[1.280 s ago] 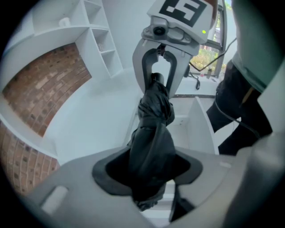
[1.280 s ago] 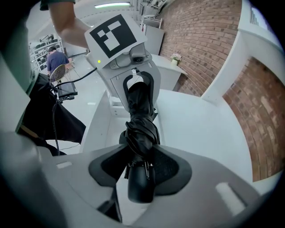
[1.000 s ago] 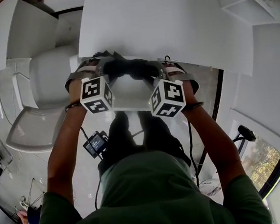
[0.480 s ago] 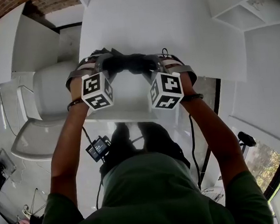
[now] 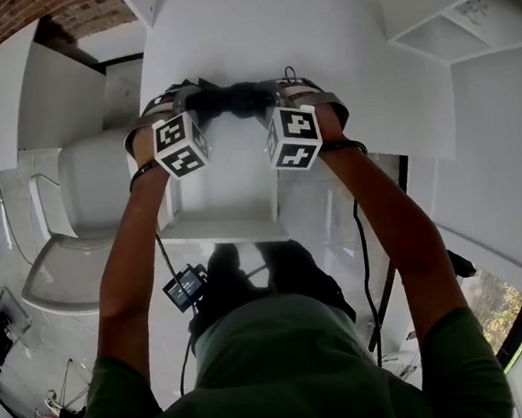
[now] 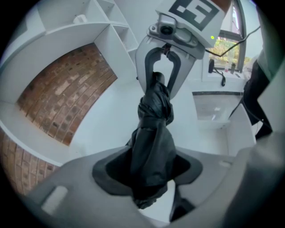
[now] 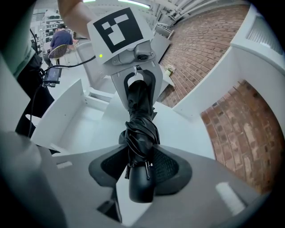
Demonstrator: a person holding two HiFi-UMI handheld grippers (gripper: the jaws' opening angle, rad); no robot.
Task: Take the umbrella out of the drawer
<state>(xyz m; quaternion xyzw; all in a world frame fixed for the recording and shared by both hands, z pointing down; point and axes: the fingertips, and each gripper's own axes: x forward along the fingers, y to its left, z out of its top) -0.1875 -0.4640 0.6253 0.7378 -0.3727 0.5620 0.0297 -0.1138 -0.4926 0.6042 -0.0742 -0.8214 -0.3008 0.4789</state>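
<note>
The fingers of the left gripper are clamping the cloth end of a folded black umbrella, with the gathered fabric bulging out between the dark pads. The fingers of the right gripper are clamping the other end, just where the cloth is meeting the stubby black handle, and the handle is sticking out past the pads toward the camera.

The umbrella is hanging level in the air between the two grippers, stretching from left to right, and each gripper is pointing in toward the other. Each gripper is showing in the other's view, closed round the far end of the umbrella. In the head view the umbrella is showing as a dark bar between the two black-and-white marker cubes.

The umbrella is sitting up out of the drawer, which is standing open just below and nearer the person, a white box pulled out of a white cabinet. The white counter is spreading out on the far side of the grippers.

The person's bare forearms are reaching forward from a green shirt. A brick wall is curving behind white shelves at the far right.
</note>
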